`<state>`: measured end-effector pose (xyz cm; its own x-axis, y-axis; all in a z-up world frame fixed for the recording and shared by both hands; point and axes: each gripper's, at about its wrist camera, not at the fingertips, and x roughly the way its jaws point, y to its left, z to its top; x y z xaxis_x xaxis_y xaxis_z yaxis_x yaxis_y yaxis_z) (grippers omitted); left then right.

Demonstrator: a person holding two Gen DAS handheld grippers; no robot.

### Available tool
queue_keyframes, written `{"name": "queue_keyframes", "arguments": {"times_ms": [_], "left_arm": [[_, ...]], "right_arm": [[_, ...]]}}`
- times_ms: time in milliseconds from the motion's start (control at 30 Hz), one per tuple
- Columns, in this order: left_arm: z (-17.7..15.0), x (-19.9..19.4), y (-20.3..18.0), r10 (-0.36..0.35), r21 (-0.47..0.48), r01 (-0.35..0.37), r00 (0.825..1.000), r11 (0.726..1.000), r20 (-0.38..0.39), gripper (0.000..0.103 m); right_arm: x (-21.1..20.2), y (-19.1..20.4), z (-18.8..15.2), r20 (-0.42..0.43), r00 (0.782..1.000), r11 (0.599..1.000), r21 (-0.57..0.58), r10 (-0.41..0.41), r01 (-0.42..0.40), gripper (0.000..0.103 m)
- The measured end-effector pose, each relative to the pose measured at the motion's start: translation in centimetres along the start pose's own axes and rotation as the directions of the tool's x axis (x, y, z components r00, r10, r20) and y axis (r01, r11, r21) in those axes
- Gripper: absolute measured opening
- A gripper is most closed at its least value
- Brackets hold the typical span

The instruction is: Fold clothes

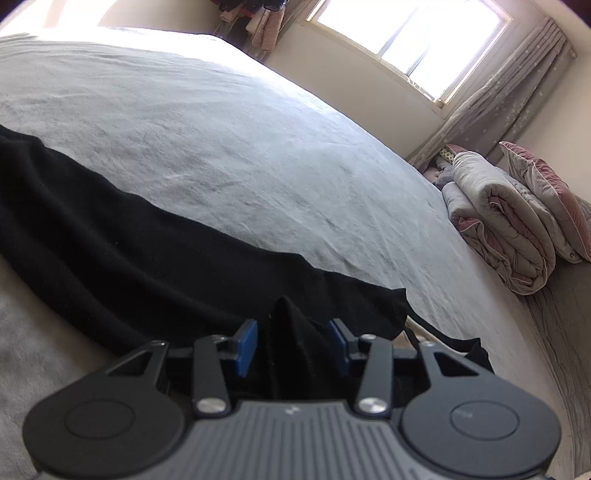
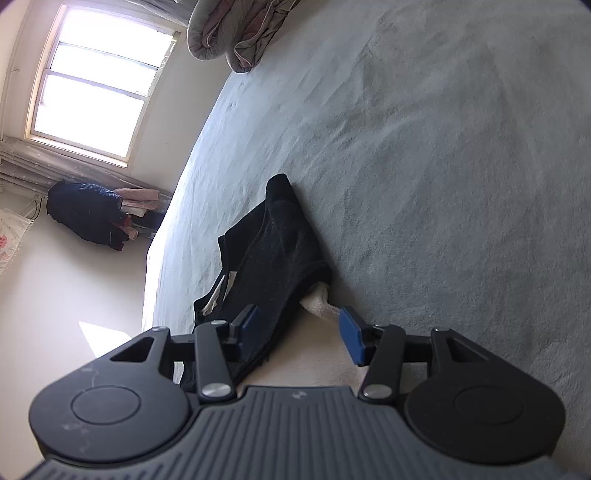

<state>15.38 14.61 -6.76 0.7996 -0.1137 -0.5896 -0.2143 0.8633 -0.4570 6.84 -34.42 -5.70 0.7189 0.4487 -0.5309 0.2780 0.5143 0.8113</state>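
Note:
A black garment (image 1: 122,236) lies stretched across the grey bed (image 1: 236,140) in the left wrist view. My left gripper (image 1: 293,341) has a bunched fold of that black cloth standing between its blue pads (image 1: 246,345), which are apart and not pressed on it. In the right wrist view the black garment (image 2: 275,258) lies crumpled on the bed (image 2: 424,166), over a cream garment (image 2: 320,301). My right gripper (image 2: 301,330) is open, its left pad (image 2: 248,322) against the black cloth's edge, its right pad over the cream cloth.
A folded grey and pink quilt (image 1: 506,229) and a pillow (image 1: 546,203) lie at the bed's right end; the quilt also shows in the right wrist view (image 2: 236,33). A window (image 1: 410,33) and curtain are behind. Clothes (image 2: 88,218) hang by the wall.

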Motion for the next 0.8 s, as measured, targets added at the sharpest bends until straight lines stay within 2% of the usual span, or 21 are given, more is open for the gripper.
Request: {"name": "queue_keyframes", "arguments": {"times_ms": [33,100,133,167,200,233,267,300,333,400,467,500,600,633,700,733,767,800], "left_arm": [[-0.2,-0.1,-0.4,0.009,0.036,-0.010,1.000,0.999,0.020,0.003],[-0.6,-0.7,-1.3,0.034,0.122,-0.044,0.996,0.992,0.084,0.004],[-0.8,-0.7,-1.8,0.078,0.180,-0.097,0.991,0.979,0.108,0.004],[-1.1,-0.3,-2.3,0.155,0.251,-0.181,0.980,0.951,0.122,0.009],[-1.6,0.1,-2.8,0.231,0.320,-0.265,0.963,0.909,0.141,0.010],[-2.0,0.5,-3.0,0.293,0.377,-0.335,0.942,0.863,0.167,0.016],[-2.3,0.7,-3.2,0.329,0.416,-0.380,0.925,0.826,0.192,0.031],[-2.3,0.5,-3.1,0.329,0.423,-0.387,0.922,0.820,0.205,0.039],[-2.2,0.0,-2.9,0.314,0.408,-0.379,0.924,0.831,0.219,0.045],[-1.9,-1.4,-2.8,0.263,0.369,-0.346,0.930,0.862,0.258,0.045],[-2.0,-2.7,-2.9,0.198,0.363,-0.299,0.936,0.883,0.291,0.045],[-2.1,-3.1,-3.1,0.170,0.375,-0.275,0.942,0.886,0.290,0.045],[-2.9,-3.1,-3.6,0.119,0.441,-0.211,0.967,0.872,0.227,0.045],[-3.2,-2.7,-3.6,0.134,0.467,-0.209,0.973,0.859,0.188,0.046],[-4.0,-1.8,-3.1,0.189,0.501,-0.241,0.970,0.831,0.154,0.047],[-4.2,-1.9,-2.7,0.205,0.495,-0.255,0.967,0.831,0.154,0.050],[-4.0,-2.3,-2.4,0.211,0.468,-0.262,0.964,0.844,0.159,0.058],[-3.8,-2.6,-2.1,0.217,0.442,-0.268,0.963,0.856,0.163,0.061]], "right_arm": [[0.0,0.0,0.0,0.000,1.000,1.000,-0.002,-0.002,0.002,0.053],[0.1,0.0,-0.1,-0.001,1.000,1.000,-0.005,-0.003,0.003,0.053],[0.1,0.0,-0.1,-0.001,1.000,1.000,-0.004,-0.003,0.003,0.053],[0.1,0.0,-0.1,-0.001,1.000,1.000,-0.006,-0.003,0.003,0.053],[0.1,0.0,-0.2,0.000,1.000,1.000,-0.009,-0.004,0.004,0.053],[0.1,0.0,-0.2,0.001,1.000,1.000,-0.011,-0.005,0.005,0.053],[0.1,0.1,-0.2,0.002,1.000,1.000,-0.014,-0.006,0.006,0.053],[0.1,0.1,-0.2,0.003,1.000,1.000,-0.016,-0.007,0.007,0.053],[0.1,0.1,-0.3,0.004,1.000,1.000,-0.019,-0.008,0.008,0.053],[0.1,0.2,-0.3,0.005,1.000,1.000,-0.024,-0.009,0.009,0.053],[0.1,0.2,-0.4,0.007,1.000,1.000,-0.029,-0.011,0.011,0.053],[0.1,0.3,-0.4,0.008,1.000,0.999,-0.031,-0.012,0.012,0.053],[0.1,0.4,-0.5,0.007,1.000,0.999,-0.042,-0.015,0.016,0.053],[0.1,0.4,-0.5,0.007,1.000,0.999,-0.043,-0.016,0.016,0.053],[0.1,0.5,-0.6,0.008,1.000,0.999,-0.048,-0.016,0.017,0.053],[0.1,0.5,-0.7,0.008,1.000,0.999,-0.050,-0.016,0.017,0.053],[0.1,0.5,-0.7,0.008,1.000,0.999,-0.051,-0.016,0.017,0.053],[0.1,0.6,-0.8,0.009,1.000,0.998,-0.053,-0.016,0.017,0.053]]}}
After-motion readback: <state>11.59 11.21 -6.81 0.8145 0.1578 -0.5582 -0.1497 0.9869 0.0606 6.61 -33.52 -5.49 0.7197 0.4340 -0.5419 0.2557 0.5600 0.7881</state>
